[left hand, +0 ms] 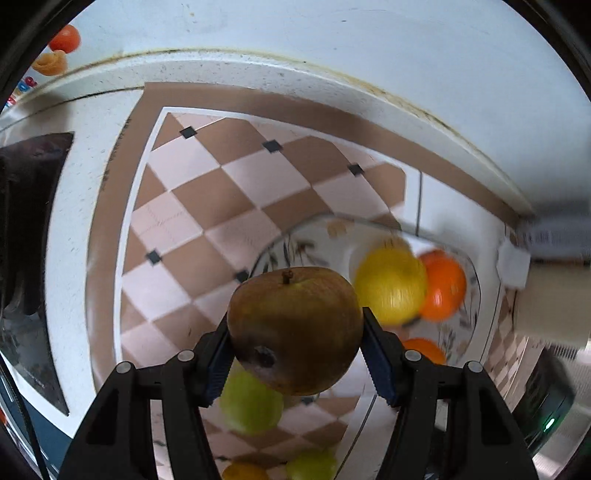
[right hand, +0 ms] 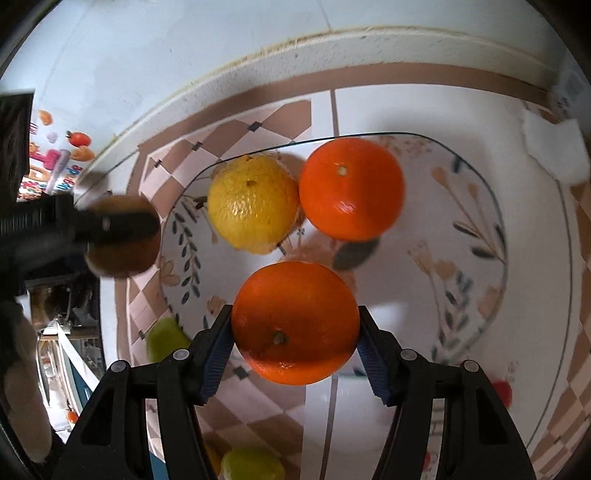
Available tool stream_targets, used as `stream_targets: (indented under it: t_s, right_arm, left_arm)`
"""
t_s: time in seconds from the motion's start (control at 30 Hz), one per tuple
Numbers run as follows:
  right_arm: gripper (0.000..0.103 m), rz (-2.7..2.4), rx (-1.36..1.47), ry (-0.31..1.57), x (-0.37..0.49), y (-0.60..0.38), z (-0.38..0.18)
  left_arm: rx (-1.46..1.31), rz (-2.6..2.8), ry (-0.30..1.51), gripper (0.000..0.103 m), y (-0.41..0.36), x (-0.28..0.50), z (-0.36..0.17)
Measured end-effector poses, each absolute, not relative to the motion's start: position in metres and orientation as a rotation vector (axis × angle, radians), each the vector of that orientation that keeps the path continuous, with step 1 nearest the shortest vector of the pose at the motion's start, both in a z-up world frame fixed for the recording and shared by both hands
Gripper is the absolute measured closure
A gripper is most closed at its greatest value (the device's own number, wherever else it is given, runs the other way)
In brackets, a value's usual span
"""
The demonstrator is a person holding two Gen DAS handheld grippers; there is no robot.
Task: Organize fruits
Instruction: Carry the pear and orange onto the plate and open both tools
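Note:
My left gripper (left hand: pixel 295 336) is shut on a brown, bruised apple (left hand: pixel 295 328), held above the tiled counter just left of a floral plate (left hand: pixel 280 254). A yellow citrus (left hand: pixel 391 286) and an orange (left hand: pixel 445 290) lie in the plate. My right gripper (right hand: pixel 295 328) is shut on an orange (right hand: pixel 295 323), over the near part of the floral plate (right hand: pixel 476 236). The yellow citrus (right hand: pixel 253 203) and a second orange (right hand: pixel 351 188) rest at the plate's far side. The left gripper with the apple (right hand: pixel 122 236) shows blurred at the left.
Green apples (left hand: pixel 251 402) and another green fruit (left hand: pixel 312 465) lie on the counter below the left gripper; one (right hand: pixel 164 339) shows left of the plate, another (right hand: pixel 253 465) near the bottom. A white sponge (right hand: pixel 554 151) sits at the back right. The wall (left hand: pixel 332 33) runs behind the counter.

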State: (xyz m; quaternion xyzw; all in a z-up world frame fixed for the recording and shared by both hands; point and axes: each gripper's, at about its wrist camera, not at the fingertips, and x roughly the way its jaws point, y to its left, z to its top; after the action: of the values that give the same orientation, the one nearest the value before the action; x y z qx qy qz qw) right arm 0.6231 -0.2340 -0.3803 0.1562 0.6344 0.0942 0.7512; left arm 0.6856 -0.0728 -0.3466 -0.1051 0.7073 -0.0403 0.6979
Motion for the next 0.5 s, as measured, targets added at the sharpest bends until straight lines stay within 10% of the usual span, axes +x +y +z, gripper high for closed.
stream_targets:
  t_s: [0.5]
  right_arm:
    - [0.037,0.22,0.325,1.487,0.642,-0.225,-0.401]
  left_arm:
    - [-0.251,-0.084,1.665,0.042,-0.084,0.718,-0.376]
